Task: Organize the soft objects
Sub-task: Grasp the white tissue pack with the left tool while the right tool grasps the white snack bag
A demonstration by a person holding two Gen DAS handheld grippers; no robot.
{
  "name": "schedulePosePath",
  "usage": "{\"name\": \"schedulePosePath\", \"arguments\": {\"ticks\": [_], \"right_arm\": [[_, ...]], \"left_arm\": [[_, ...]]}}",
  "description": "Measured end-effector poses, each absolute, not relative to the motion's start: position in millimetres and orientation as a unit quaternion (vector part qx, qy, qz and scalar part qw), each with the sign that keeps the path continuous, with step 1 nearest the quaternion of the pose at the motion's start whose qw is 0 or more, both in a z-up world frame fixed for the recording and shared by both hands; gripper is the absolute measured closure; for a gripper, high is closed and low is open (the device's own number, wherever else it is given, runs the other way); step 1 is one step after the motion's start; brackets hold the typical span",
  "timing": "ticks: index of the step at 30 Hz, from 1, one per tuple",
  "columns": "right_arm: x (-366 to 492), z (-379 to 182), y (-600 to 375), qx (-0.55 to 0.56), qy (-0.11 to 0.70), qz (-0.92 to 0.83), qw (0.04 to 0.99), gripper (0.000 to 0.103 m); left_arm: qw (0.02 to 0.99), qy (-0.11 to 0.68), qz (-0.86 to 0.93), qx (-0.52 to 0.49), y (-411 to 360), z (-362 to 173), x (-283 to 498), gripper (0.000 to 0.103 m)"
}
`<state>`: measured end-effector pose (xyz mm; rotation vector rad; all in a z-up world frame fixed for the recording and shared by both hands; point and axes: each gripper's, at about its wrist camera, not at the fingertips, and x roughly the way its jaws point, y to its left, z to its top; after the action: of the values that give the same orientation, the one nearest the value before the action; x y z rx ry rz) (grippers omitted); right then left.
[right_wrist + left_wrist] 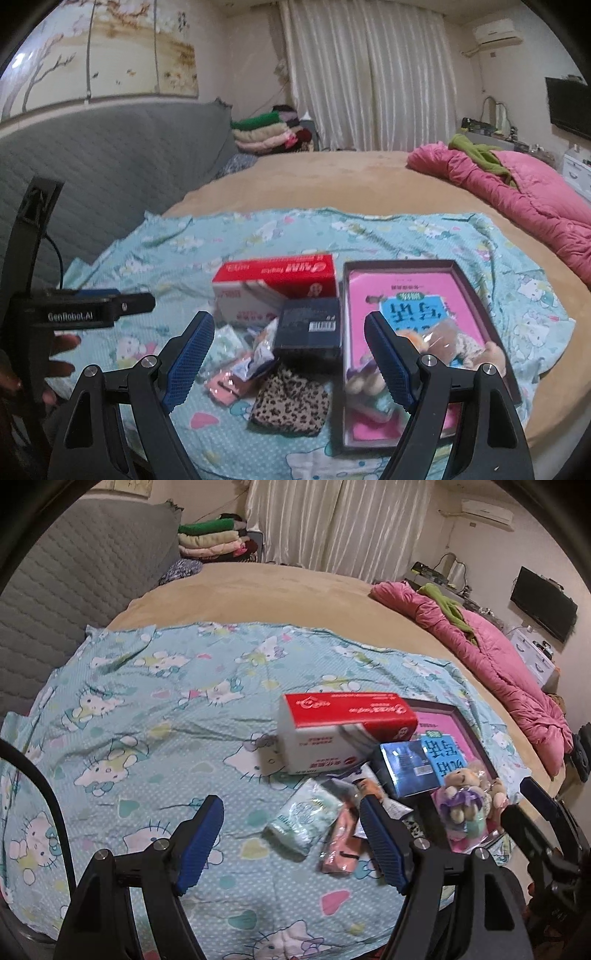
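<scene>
A pile of small things lies on a Hello Kitty sheet (155, 716) on the bed. It holds a red and white tissue pack (332, 731), a dark blue box (406, 768), a green tissue packet (306, 819), a pink packet (341, 845) and a leopard-print pouch (291, 402). A bagged plush bear (465, 805) lies in a dark tray (491, 317) with a pink book (373, 291). My left gripper (291, 834) is open above the packets. My right gripper (291, 354) is open above the pouch and the dark box (310, 328).
A pink quilt (498, 657) with a green cloth lies at the bed's far right. Folded blankets (214, 539) are stacked by the grey headboard (74, 576). The bed's edge runs close behind the tray. The left gripper's body (74, 314) shows at the left of the right wrist view.
</scene>
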<state>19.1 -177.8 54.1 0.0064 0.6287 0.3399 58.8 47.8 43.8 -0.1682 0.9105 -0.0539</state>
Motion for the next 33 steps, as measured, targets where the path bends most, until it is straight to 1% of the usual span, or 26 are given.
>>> {"name": "schedulePosePath", "arguments": {"ticks": [16, 25, 30, 31, 33], "right_arm": [[25.7, -10.8, -141.7, -0.071, 0.376, 0.181, 0.906, 0.019], [42.6, -19.6, -131.6, -0.052, 0.384, 0.175, 0.905, 0.019], [61.1, -29.5, -115.9, -0.037, 0.407, 0.164, 0.898, 0.019], [62.7, -30.8, -114.6, -0.034, 0.410, 0.164, 0.897, 0.019], [70.1, -36.6, -108.6, -0.035, 0.420, 0.150, 0.894, 0.024]], "left_arm": [[0.871, 0.481, -0.036, -0.090, 48.0, -13.9, 68.9, 0.028], [0.866, 0.491, -0.038, -0.082, 48.3, -32.1, 76.1, 0.028], [0.863, 0.497, -0.042, -0.087, 53.2, -41.9, 80.5, 0.028], [0.862, 0.498, -0.043, -0.087, 54.2, -43.9, 81.1, 0.028], [0.861, 0.499, -0.046, -0.089, 55.3, -47.6, 83.1, 0.028]]}}
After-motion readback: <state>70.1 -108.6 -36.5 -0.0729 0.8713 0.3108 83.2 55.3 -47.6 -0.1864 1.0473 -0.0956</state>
